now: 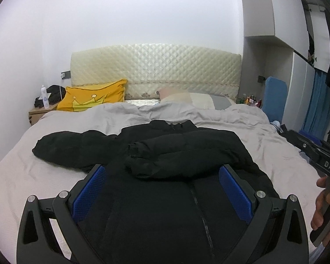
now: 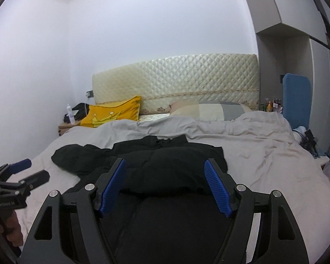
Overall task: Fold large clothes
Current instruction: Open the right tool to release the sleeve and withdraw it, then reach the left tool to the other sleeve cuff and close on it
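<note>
A black padded jacket lies zip-side up on the grey bedcover. One sleeve is folded across its chest; the other sleeve stretches out to the left. My left gripper hovers over the jacket's lower body, open, blue pads wide apart with nothing gripped. In the right wrist view my right gripper is also open above the jacket, level with the folded sleeve. The left gripper shows at that view's left edge, over the bedcover.
A quilted cream headboard backs the bed, with a yellow pillow and a grey-beige pillow. A nightstand with a bottle stands at the left. A blue padded board, small bottles and a wardrobe are on the right.
</note>
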The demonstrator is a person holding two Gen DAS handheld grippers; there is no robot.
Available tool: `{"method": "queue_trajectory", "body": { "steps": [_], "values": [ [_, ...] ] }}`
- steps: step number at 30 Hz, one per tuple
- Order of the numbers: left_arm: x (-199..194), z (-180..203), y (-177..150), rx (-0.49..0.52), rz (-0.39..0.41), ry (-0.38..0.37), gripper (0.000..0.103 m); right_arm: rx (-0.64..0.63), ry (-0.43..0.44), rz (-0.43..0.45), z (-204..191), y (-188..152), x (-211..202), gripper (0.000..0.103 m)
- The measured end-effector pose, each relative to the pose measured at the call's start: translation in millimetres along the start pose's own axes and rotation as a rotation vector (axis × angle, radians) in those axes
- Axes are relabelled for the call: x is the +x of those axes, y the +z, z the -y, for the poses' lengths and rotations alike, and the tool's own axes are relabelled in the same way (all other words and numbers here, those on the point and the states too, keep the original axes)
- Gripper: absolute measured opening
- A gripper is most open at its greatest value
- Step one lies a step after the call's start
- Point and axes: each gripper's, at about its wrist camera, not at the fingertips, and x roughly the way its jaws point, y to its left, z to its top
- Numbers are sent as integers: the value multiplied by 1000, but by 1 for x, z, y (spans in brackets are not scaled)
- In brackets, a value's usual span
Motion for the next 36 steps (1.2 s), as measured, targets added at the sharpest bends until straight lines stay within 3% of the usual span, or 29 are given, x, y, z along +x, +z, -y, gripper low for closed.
{"method": "queue_trajectory", "body": {
  "steps": [11,19,25,36],
  "values": [
    [8,0,-42,-1,-10,-38,103,61,-41,-61,28,-51,-20,75],
    [11,-6,-64,-36,-18,-66,103,26,-77,-26,23,-67,-50,84],
    [9,-7,-63,-28,-4,-71,103,55,-87,-5,27,-78,-65,103],
    [29,-36,-29,-6,-37,-83,103,68,-107,1,31,-91,-68,103]
  ]
}}
